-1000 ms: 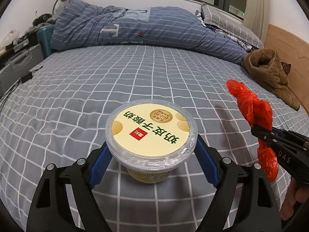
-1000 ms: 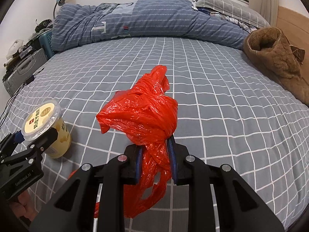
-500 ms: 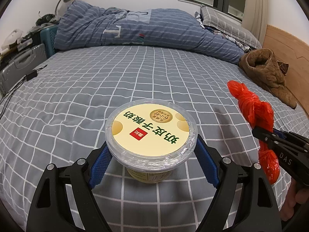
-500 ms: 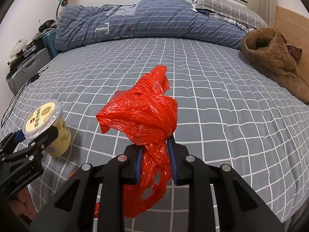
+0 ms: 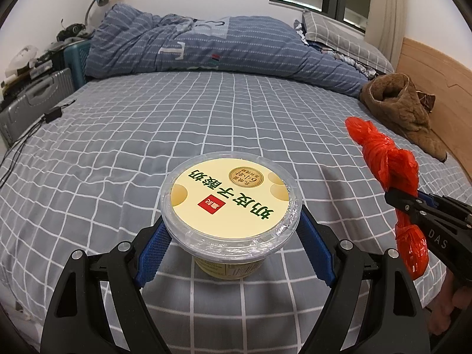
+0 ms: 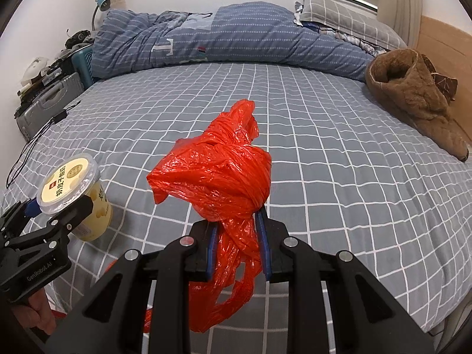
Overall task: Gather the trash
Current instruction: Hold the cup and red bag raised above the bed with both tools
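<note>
A yellow yogurt cup (image 5: 230,203) with a clear lid sits between the blue pads of my left gripper (image 5: 231,236), which is shut on it below the rim and holds it above the bed. In the right wrist view the same cup (image 6: 73,188) shows at the lower left in that gripper (image 6: 56,212). My right gripper (image 6: 237,236) is shut on a knotted red plastic bag (image 6: 218,177), whose tails hang down below the jaws. The bag (image 5: 389,162) and the right gripper (image 5: 413,200) also appear at the right edge of the left wrist view.
A grey checked bed sheet (image 5: 177,124) spreads below both grippers. A rolled blue duvet (image 5: 206,47) and a pillow (image 5: 339,35) lie at the far end. A brown fleece garment (image 6: 413,100) rests at the right by the wooden headboard. A grey suitcase (image 5: 32,103) and clutter stand at the left.
Both grippers have drawn back from the bed and risen slightly, so more of the sheet shows. Each keeps the same hold on its item.
</note>
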Demonstrator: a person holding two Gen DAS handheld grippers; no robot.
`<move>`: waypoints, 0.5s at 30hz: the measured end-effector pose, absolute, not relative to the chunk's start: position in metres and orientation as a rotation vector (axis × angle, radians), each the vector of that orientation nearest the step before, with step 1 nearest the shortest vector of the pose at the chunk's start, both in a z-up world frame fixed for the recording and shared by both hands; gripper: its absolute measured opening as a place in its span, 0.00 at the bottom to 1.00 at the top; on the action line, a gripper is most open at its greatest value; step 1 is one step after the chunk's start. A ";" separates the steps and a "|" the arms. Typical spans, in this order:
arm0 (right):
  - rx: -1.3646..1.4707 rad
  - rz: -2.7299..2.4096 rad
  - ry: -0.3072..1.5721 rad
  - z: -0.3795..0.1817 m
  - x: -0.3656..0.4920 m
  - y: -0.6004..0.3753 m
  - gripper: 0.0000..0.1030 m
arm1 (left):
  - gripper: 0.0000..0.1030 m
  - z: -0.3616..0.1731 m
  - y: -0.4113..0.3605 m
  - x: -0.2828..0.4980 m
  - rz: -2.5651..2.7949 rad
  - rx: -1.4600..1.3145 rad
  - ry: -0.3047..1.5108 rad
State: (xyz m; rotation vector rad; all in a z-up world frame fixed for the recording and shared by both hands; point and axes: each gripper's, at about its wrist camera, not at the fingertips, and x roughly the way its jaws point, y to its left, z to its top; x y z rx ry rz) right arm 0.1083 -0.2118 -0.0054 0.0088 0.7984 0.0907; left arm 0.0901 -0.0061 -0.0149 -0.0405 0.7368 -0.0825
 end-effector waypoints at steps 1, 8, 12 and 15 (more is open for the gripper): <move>0.009 0.089 0.796 -0.005 0.106 -0.212 0.21 | 0.78 -0.014 -0.007 0.088 -0.084 -0.037 0.737; 0.011 0.088 0.788 0.001 0.090 -0.216 0.21 | 0.78 -0.009 -0.011 0.075 -0.088 -0.027 0.731; 0.008 0.088 0.786 0.004 0.082 -0.217 0.21 | 0.78 -0.005 -0.013 0.070 -0.091 -0.022 0.728; 0.010 0.088 0.781 0.006 0.077 -0.218 0.21 | 0.78 -0.004 -0.014 0.065 -0.090 -0.019 0.728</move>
